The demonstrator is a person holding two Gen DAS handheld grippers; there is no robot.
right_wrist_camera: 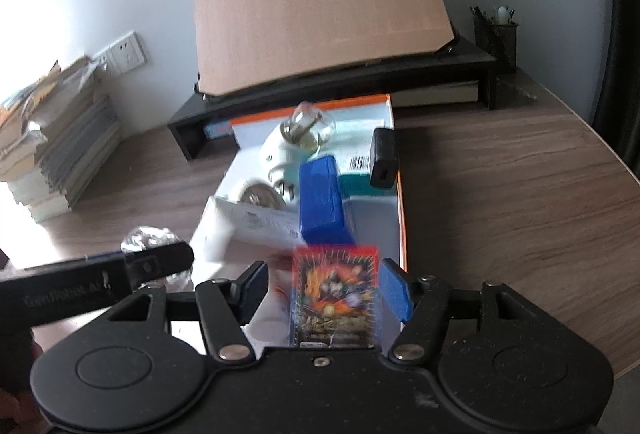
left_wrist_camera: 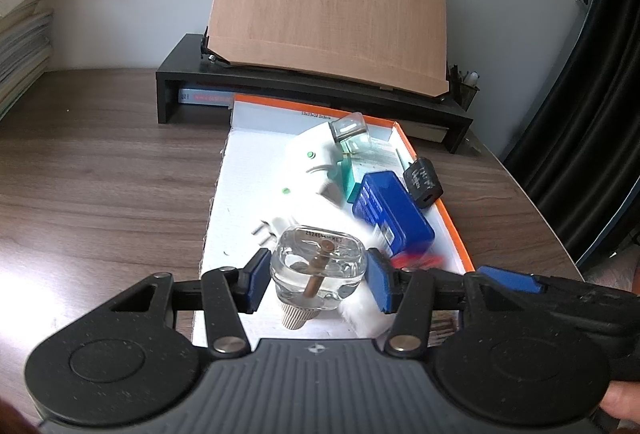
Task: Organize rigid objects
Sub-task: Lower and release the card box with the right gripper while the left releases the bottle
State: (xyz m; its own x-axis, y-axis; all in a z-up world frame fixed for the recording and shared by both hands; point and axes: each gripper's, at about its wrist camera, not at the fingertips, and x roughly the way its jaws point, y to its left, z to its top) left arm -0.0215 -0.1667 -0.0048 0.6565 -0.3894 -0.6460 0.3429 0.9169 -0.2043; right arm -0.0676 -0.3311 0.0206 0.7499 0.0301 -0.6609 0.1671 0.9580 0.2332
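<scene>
In the left wrist view my left gripper (left_wrist_camera: 318, 286) is shut on a clear glass perfume bottle (left_wrist_camera: 318, 262), held cap down over the near end of a white cardboard box with an orange rim (left_wrist_camera: 452, 222). The box holds a white plug adapter (left_wrist_camera: 312, 158), a green bottle (left_wrist_camera: 352, 138), a blue case (left_wrist_camera: 392, 214) and a black charger (left_wrist_camera: 422, 182). In the right wrist view my right gripper (right_wrist_camera: 325, 292) stands open around a red picture card pack (right_wrist_camera: 336, 298) at the box's near right corner, with a gap at the left pad. The blue case (right_wrist_camera: 322, 194) lies just beyond.
A black desk riser (left_wrist_camera: 192, 74) with a tilted wooden board (left_wrist_camera: 332, 2) stands behind the box. Stacked papers (right_wrist_camera: 60, 138) sit at the left, a mesh pen holder (right_wrist_camera: 496, 38) at the back right. The brown desk's edge (right_wrist_camera: 624, 162) curves off on the right.
</scene>
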